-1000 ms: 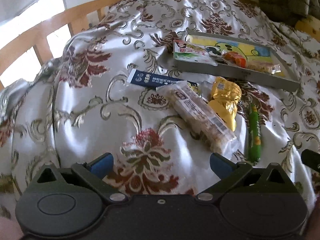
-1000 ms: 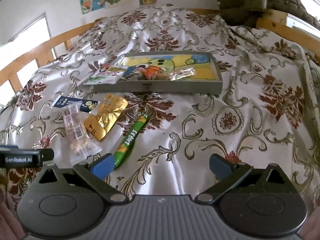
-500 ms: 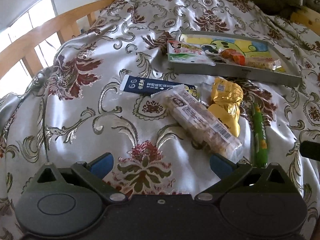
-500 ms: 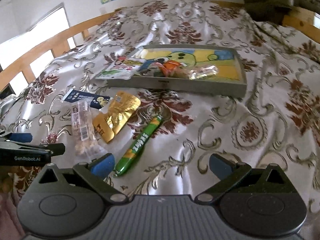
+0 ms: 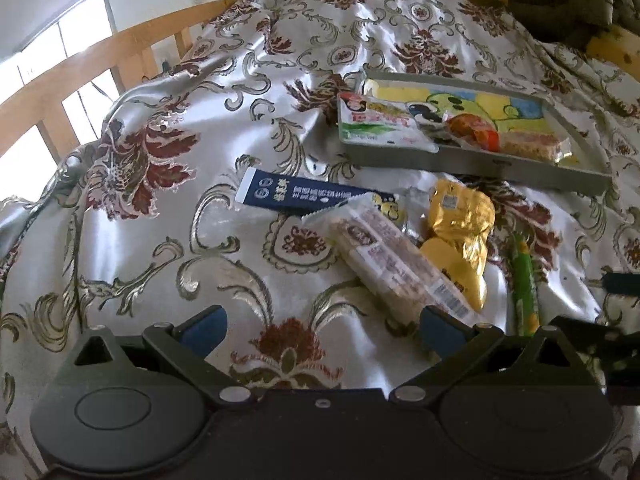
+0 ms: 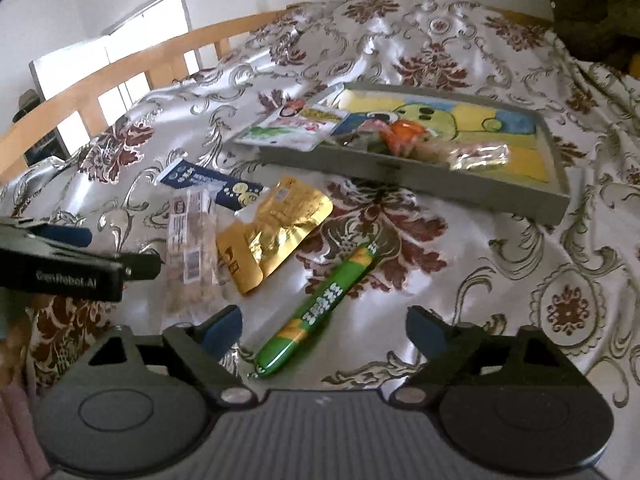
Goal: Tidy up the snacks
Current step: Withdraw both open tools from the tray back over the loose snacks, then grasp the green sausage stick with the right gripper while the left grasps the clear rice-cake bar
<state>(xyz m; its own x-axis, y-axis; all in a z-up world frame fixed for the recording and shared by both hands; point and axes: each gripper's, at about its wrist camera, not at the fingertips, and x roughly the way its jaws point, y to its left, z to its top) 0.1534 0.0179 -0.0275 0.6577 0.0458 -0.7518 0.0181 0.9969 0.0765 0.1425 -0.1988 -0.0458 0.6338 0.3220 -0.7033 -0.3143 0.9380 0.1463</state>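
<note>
Floral bedspread (image 6: 500,264): green snack stick (image 6: 316,308) between the spread, closing right hand-held gripper (image 6: 324,328)

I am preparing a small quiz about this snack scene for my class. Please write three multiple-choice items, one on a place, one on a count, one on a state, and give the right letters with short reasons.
1. Where does the green stick snack lie?
A. inside the grey tray
B. on the patterned cloth, beside the gold pouch
C. between the pads of the left claw

2. How many snacks lie on the cloth outside the tray?
A. two
B. four
C. six

3. How does the right claw stand?
A. open, pressing on nothing
B. shut on the gold pouch
C. shut on the tray's rim

Answers:
1 B: the stick rests on the cloth next to the gold pouch, in front of the grey tray.
2 B: blue packet, clear-wrapped bar, gold pouch, green stick.
3 A: its pads stand apart, the stick's near end between them untouched.
</note>
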